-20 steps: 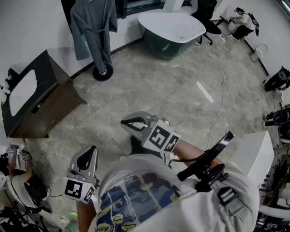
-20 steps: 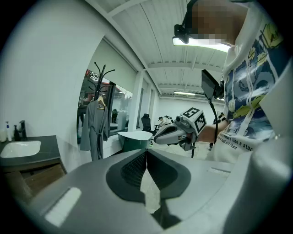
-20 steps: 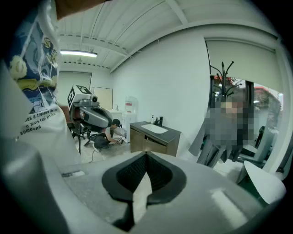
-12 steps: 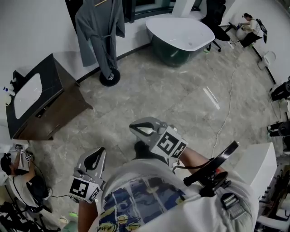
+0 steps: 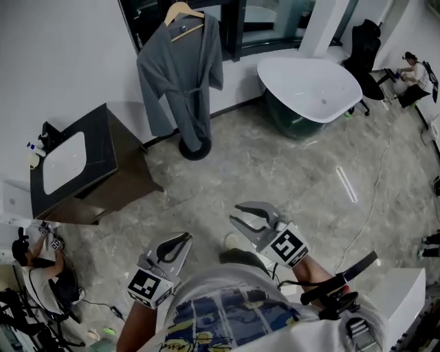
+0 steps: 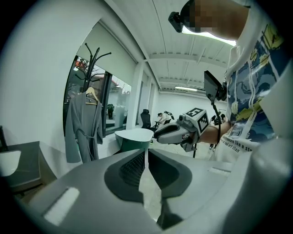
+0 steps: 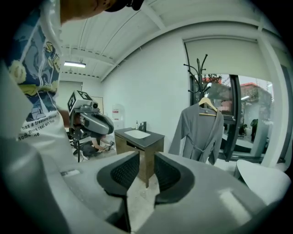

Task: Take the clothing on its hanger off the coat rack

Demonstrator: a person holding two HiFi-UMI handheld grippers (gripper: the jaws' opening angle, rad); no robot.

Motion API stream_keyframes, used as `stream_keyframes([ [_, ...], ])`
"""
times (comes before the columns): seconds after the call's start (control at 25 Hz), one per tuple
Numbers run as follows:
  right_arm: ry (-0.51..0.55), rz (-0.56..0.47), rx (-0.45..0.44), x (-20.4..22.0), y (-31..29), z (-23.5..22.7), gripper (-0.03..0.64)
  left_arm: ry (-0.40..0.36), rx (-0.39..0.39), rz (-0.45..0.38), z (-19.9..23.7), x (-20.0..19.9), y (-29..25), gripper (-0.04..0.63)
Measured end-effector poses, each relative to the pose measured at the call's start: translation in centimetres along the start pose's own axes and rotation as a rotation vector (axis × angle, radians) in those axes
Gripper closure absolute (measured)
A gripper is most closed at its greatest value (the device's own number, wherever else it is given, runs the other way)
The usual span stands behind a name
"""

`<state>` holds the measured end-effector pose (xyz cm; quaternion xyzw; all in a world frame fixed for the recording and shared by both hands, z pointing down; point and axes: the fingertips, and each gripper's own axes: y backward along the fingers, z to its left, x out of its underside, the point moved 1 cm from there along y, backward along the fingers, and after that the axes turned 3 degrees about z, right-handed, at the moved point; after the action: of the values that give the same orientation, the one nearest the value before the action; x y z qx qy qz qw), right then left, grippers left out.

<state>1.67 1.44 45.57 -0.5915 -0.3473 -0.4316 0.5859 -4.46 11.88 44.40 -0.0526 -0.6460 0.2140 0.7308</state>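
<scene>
Both grippers sit lower in the head view than a moment ago, while the coat rack (image 5: 195, 147) has slid down and toward the middle, so the wooden hanger (image 5: 184, 12) at its top now shows. I take that as the person closing on the rack with head raised toward it.

Nearest the body, the left gripper (image 5: 181, 240) has its jaws drawn together with only a sliver between the pads and nothing in them. The right gripper (image 5: 236, 213) is held a little further toward the rack, its jaws parted and empty, which suggests it is the one meant for the grab. Both are well short of the rack, with bare stone floor (image 5: 275, 172) between.

Left of the rack's base stands a dark vanity cabinet (image 5: 103, 172) with a white basin. On the rack itself the grey robe (image 5: 180, 75) hangs from the hanger, belt tied at the waist, hem reaching down to the round base. Right of the rack is a white bathtub (image 5: 313, 93), and behind the rack a dark window frame (image 5: 237, 27).

Nothing has been touched yet; the approach is under way and the lift-off is not begun.
</scene>
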Motion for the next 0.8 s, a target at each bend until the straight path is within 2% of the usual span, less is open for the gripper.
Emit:
stream_keyframes([
  [0.24,-0.004,0.022,0.014,1.2,1.6,-6.6,0.513,-0.046,-0.029,-0.010,3.4,-5.6,-6.0,0.560],
  [0.4,-0.037,0.035,0.063,1.5,1.2,-10.3,0.497,-0.071,-0.053,-0.024,8.0,-8.7,-8.4,0.526],
  [0.56,-0.063,0.043,0.128,1.4,0.5,-13.9,0.483,-0.126,-0.135,-0.053,15.8,-12.9,-9.5,0.506],
  [0.68,-0.075,0.058,0.187,1.2,-0.7,-16.4,0.482,-0.152,-0.212,-0.098,22.9,-16.8,-10.0,0.469],
  [0.8,-0.118,0.052,0.251,0.3,-2.1,-18.8,0.482,-0.174,-0.250,-0.123,29.4,-20.6,-11.3,0.431],
])
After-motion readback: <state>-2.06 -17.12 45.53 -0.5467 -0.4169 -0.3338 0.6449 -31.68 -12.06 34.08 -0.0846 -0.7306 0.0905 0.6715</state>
